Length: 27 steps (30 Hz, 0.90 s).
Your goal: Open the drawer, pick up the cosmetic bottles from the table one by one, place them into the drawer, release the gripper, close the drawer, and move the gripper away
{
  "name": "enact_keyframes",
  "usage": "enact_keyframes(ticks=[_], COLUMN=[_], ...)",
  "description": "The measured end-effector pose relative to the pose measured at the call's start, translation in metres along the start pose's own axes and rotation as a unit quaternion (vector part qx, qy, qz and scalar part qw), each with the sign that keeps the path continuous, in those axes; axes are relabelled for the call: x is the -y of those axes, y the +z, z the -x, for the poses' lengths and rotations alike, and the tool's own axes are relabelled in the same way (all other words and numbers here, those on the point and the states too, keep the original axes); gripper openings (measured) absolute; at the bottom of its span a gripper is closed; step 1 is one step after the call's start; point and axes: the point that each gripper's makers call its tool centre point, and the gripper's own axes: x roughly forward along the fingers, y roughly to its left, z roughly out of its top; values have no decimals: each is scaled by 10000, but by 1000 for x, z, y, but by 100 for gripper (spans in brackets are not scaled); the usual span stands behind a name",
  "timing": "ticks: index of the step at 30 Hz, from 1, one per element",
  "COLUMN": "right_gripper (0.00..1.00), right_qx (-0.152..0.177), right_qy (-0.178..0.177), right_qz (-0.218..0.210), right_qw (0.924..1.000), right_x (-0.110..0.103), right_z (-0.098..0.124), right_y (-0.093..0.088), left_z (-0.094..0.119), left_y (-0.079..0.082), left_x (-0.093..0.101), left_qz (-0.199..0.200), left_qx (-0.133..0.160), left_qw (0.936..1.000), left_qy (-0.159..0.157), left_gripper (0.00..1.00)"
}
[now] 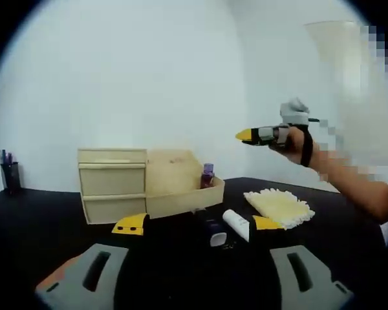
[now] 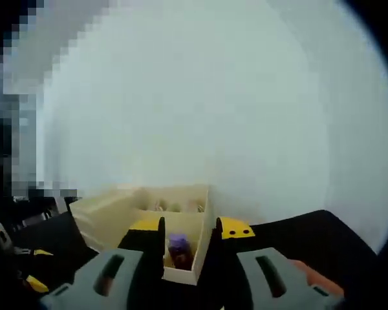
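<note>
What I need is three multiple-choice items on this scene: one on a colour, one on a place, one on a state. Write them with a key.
1. What colour is the cloth on the table?
A. red
B. yellow
C. blue

2. Where is the purple-capped bottle?
A. on the cloth
B. in the open drawer
C. inside a cup

3. How does the left claw stand?
A. shut on a bottle
B. shut on the cloth
C. open, holding nothing

Key:
1 B, the fluffy cloth right of the drawer is pale yellow.
2 B, both views show the bottle standing within the drawer's walls.
3 C, its two yellow tips are wide apart, and the items between them lie on the table.
</note>
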Motion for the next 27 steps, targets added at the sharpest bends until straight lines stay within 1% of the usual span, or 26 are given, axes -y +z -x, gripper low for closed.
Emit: enact_keyframes(ticks=[2, 5, 7, 9, 11, 13, 15, 16, 17, 19, 22, 24, 27], right_gripper=[29, 29, 29, 29, 28, 28, 28, 28, 28, 29, 29, 30, 30], right_qx=[-62, -180, -283, -420, -563, -647, -746, -764, -817, -902, -971, -944, -840], right_qy=[-39, -190, -224, -188, -210, -212, -216, -230, -253, -245, -209, -218, -136], right_qz=[-71, -99, -179, -326, -381, -465, -582, -573, -503, -431, -451, -474, -755], right_qw=[9999, 9996, 9992, 9984, 9975, 9966, 9953, 9952, 9951, 9947, 9940, 9942, 9935], right_x=[15, 40, 55, 64, 76, 84, 91, 92, 95, 97, 104, 108, 113], right_z=[11, 23, 33, 43, 54, 62, 68, 70, 75, 80, 87, 91, 95], right_y=[-5, -15, -25, -38, -51, -61, -71, -74, -82, -91, -103, -107, -111], left_z=[0, 1, 1, 0, 0, 0, 0, 1, 1, 2, 1, 1, 1], left_y=[0, 0, 0, -2, -3, -4, -3, -1, 2, 3, 4, 5, 5], left_x=[-1, -2, -1, -1, -1, 0, 3, 6, 9, 9, 12, 16, 23], left_qz=[-4, 7, -4, -14, -37, -43, 59, 147, 230, 277, 337, 361, 333], left_qx=[-1, 14, 7, -16, -47, -57, -17, 46, 140, 178, 237, 268, 270], left_qw=[10000, 10000, 10000, 10000, 10000, 10000, 10000, 9998, 9993, 9990, 9984, 9977, 9971], left_qy=[15, 21, 16, 11, 19, 6, -77, -153, -242, -306, -399, -507, -633], left_gripper=[56, 56, 56, 56, 56, 56, 56, 56, 56, 56, 56, 56, 56])
